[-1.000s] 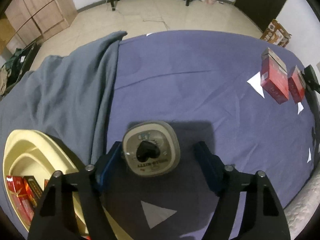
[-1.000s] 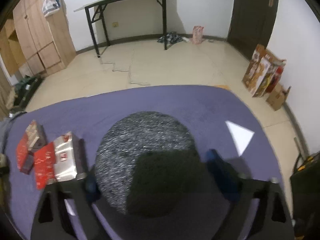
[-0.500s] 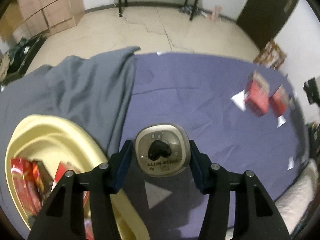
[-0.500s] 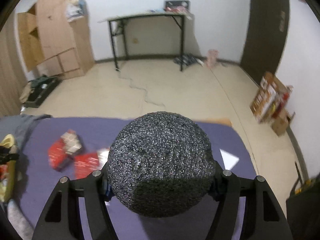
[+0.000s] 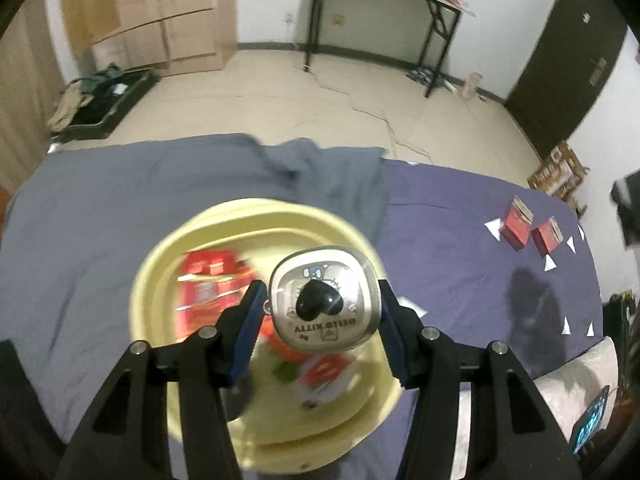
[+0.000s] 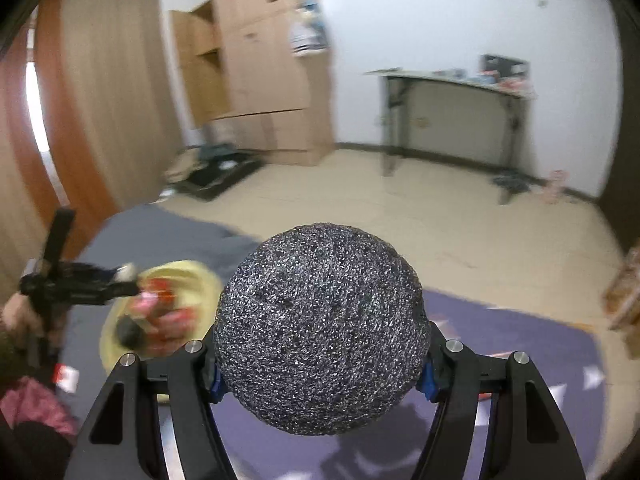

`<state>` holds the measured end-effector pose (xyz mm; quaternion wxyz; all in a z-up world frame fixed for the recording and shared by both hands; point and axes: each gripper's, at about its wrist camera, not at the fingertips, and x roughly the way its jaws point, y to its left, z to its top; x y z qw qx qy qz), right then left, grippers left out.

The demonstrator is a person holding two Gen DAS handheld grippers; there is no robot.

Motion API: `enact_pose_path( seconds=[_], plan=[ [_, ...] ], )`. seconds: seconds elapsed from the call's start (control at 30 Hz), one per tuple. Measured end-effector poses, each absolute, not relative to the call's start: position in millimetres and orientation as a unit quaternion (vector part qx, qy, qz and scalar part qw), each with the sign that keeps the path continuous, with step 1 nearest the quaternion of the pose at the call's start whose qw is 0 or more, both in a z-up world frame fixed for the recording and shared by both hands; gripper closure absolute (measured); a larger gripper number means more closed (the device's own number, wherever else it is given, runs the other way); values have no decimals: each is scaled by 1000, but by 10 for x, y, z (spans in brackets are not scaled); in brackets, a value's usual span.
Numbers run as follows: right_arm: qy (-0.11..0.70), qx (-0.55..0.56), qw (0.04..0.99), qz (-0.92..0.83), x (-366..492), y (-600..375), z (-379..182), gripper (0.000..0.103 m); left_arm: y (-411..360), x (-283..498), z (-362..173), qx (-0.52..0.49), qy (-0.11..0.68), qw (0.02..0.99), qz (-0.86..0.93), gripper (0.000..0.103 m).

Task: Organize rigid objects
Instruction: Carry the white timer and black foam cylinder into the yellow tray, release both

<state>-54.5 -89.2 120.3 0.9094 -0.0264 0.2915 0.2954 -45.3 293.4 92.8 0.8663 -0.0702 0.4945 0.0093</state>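
Note:
My left gripper (image 5: 322, 312) is shut on a silver Hello Kitty tin (image 5: 324, 306) with a black heart knob, held above the yellow basin (image 5: 160, 280). The basin holds several red packets (image 5: 208, 280). My right gripper (image 6: 320, 364) is shut on a dark speckled foam ball (image 6: 320, 328), lifted over the purple bed cover (image 6: 520, 380). In the right wrist view the left gripper (image 6: 80, 284) and the basin (image 6: 192, 276) show blurred at the left. Two red boxes (image 5: 530, 228) stand on the bed cover at the right.
A grey blanket (image 5: 160, 184) covers the bed's left part. White paper triangles (image 5: 494, 226) lie around the red boxes. A phone (image 5: 592, 424) lies on a pillow at the lower right. A wooden wardrobe (image 6: 260, 64) and a black-legged table (image 6: 452, 112) stand beyond the bed.
My left gripper closed on the tin, lifted it and carried it left over the basin. My right gripper closed on the ball, lifted it and swung left toward the basin.

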Motion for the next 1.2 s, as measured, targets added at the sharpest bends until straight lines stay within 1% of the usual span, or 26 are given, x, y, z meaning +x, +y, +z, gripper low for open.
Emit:
enact_pose_path(
  seconds=[0.13,0.2,0.3,0.4,0.5,0.6,0.67,0.77,0.9,1.0,1.03,1.1,1.13,1.17,1.2],
  plan=[
    [314,-66,876,360,-766,-61,938,36,3321,-752,1016,-77,490,868,39,47],
    [334,-99,854,386,-891,395,690,36,3489,-864,1000,-78,492,866,48,47],
    [356,-139,834,398,-935,778,380,36,3661,-957,833,-63,511,855,60,47],
    [368,-162,825,397,-841,1031,175,36,3746,-903,546,-65,534,841,56,47],
    [371,-161,829,387,-545,1231,169,36,3778,-756,327,-75,548,831,63,47],
    [369,-197,824,381,-368,1518,101,36,3827,-582,248,-90,543,833,55,47],
    [367,-220,821,377,-397,1862,34,36,3828,-439,220,-84,543,834,53,47],
    [351,-261,817,377,-385,2075,-8,36,3881,-289,136,-85,548,831,49,47],
    [349,-290,809,374,-448,2281,-174,35,3956,-230,0,-100,554,825,44,47],
    [346,-289,813,368,-464,2359,-246,34,3972,-258,12,-102,539,835,40,47],
    [347,-278,818,365,-468,2345,-256,32,3973,-270,15,-109,536,836,40,47],
    [357,-252,826,355,-472,2303,-253,4,4008,-278,25,-125,534,835,38,43],
    [358,-240,831,351,-489,2265,-235,2,4024,-287,50,-129,530,837,37,34],
    [356,-231,835,350,-496,2210,-199,2,4029,-315,99,-131,524,841,36,21],
    [355,-224,839,348,-516,2175,-167,2,4038,-325,134,-131,520,843,38,15]
  ],
)
